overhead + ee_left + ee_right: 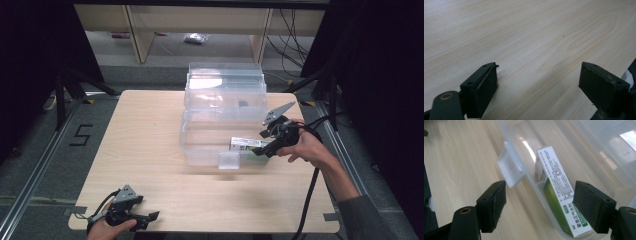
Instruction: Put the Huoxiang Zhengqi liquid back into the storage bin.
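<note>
Green-and-white box [559, 195] lies in the clear bin [200, 145], so my right claw [266, 144] gapes, grip released, while my left claw [150, 217] idles open on the table [150, 150].

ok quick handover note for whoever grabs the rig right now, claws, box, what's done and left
Left claw: open, nothing between its jaws, low over the table near the front edge.
Right claw: open at the near wall of the clear bin, not gripping.
Small carton: lying inside the bin, leaning on that wall.
Done: carton is in the bin.
Left: probably pull the right claw clear.
</note>
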Available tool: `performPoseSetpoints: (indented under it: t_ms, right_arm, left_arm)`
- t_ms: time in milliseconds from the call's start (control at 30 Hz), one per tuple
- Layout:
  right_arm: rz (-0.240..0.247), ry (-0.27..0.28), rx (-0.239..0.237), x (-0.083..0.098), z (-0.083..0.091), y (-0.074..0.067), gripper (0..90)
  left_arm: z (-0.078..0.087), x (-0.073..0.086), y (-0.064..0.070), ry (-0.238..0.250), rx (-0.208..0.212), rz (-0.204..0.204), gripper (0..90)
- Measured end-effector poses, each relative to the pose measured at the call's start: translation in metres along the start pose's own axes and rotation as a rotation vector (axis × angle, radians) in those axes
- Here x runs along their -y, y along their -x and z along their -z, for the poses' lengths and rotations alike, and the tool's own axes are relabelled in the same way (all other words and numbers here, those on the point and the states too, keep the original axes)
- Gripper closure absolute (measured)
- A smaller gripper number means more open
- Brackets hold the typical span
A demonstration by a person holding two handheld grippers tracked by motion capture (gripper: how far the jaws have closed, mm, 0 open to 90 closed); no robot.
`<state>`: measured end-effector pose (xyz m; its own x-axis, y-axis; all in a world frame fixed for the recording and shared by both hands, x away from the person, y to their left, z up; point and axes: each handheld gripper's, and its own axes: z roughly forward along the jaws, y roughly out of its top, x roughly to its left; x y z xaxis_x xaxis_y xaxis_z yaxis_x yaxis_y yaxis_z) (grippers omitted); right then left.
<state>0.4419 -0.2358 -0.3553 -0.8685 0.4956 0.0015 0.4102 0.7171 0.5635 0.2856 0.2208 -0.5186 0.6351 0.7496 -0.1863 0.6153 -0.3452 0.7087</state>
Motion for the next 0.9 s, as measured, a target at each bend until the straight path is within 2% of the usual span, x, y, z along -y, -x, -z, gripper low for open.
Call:
performPoseSetpoints:
  t_ms: [67, 100, 133, 167, 200, 300, 333, 367, 433, 500, 533, 567, 600, 633, 667, 700, 733, 767, 800, 833, 867, 900]
  right_arm:
    - [-0.003, 0.023, 0.008, 0.005, 0.000, -0.003, 27.5]
    - [-0.025, 0.032, 0.005, 0.007, 0.000, -0.005, 27.5]
    - [-0.050, 0.039, -0.009, 0.009, 0.000, -0.008, 27.1]
    - [-0.035, 0.061, 0.000, 0.011, 0.000, -0.006, 26.6]
    - [-0.071, 0.073, 0.007, 0.013, 0.000, -0.010, 26.4]
    - [-0.068, 0.085, 0.010, 0.018, -0.001, -0.012, 24.8]
    - [-0.101, 0.088, 0.009, 0.020, -0.002, -0.017, 24.6]
    - [-0.092, 0.097, 0.018, 0.022, -0.002, -0.017, 24.0]
    - [-0.095, 0.108, 0.008, 0.025, -0.005, -0.019, 23.9]
    - [-0.128, 0.119, 0.019, 0.029, -0.007, -0.023, 22.8]
    - [-0.103, 0.120, 0.032, 0.030, -0.007, -0.022, 22.6]
    - [-0.129, 0.131, 0.024, 0.032, -0.008, -0.025, 22.2]
    - [-0.121, 0.133, 0.025, 0.033, -0.007, -0.024, 21.5]
    - [-0.130, 0.150, 0.027, 0.035, -0.009, -0.024, 21.5]
    - [-0.118, 0.174, 0.041, 0.036, -0.011, -0.024, 21.5]
    - [-0.149, 0.158, 0.035, 0.037, -0.010, -0.026, 21.5]
    - [-0.129, 0.196, 0.040, 0.038, -0.013, -0.025, 21.4]
    - [-0.156, 0.181, 0.037, 0.040, -0.011, -0.027, 21.4]
    - [-0.142, 0.185, 0.048, 0.040, -0.012, -0.027, 21.3]
    - [-0.156, 0.193, 0.054, 0.041, -0.013, -0.030, 21.2]
    - [-0.147, 0.196, 0.053, 0.042, -0.014, -0.030, 21.0]
    - [-0.155, 0.191, 0.054, 0.043, -0.013, -0.032, 21.0]
  left_arm:
    - [0.001, 0.000, 0.000, -0.001, 0.006, -0.003, 14.8]
    - [0.001, 0.000, 0.002, 0.011, 0.010, 0.026, 14.8]
    - [0.001, 0.000, 0.001, 0.006, 0.008, 0.020, 14.8]
    - [0.001, 0.000, 0.001, 0.009, 0.009, 0.022, 14.8]
    - [0.001, 0.000, 0.001, 0.007, 0.011, 0.021, 14.8]
    - [0.001, 0.000, 0.001, 0.010, 0.015, 0.017, 14.8]
    - [0.001, 0.000, 0.001, 0.007, 0.015, 0.015, 14.8]
    - [0.001, 0.000, 0.001, 0.005, 0.013, 0.021, 14.8]
    - [0.001, 0.000, 0.001, 0.011, 0.012, 0.024, 14.8]
    - [0.001, 0.000, 0.001, 0.011, 0.015, 0.020, 14.8]
    - [0.001, 0.000, 0.001, 0.005, 0.014, 0.010, 14.8]
    - [0.001, 0.000, 0.001, 0.008, 0.012, 0.013, 14.8]
    - [0.001, 0.000, 0.001, 0.006, 0.015, 0.016, 14.8]
    - [0.000, 0.000, 0.001, 0.005, 0.016, 0.015, 14.8]
    - [0.000, 0.000, 0.000, -0.002, 0.005, 0.005, 14.8]
    - [0.000, 0.000, 0.001, 0.002, 0.009, 0.011, 14.8]
    - [0.001, 0.000, 0.001, -0.002, 0.013, 0.014, 14.8]
    - [0.001, 0.000, 0.002, 0.012, 0.011, 0.026, 14.8]
    - [0.001, 0.000, 0.001, 0.010, 0.012, 0.025, 14.8]
    - [0.001, 0.000, 0.001, 0.001, 0.011, 0.017, 14.8]
    - [0.002, 0.000, 0.000, -0.007, 0.013, 0.005, 14.8]
    - [0.001, 0.000, 0.001, 0.007, 0.014, 0.022, 14.8]
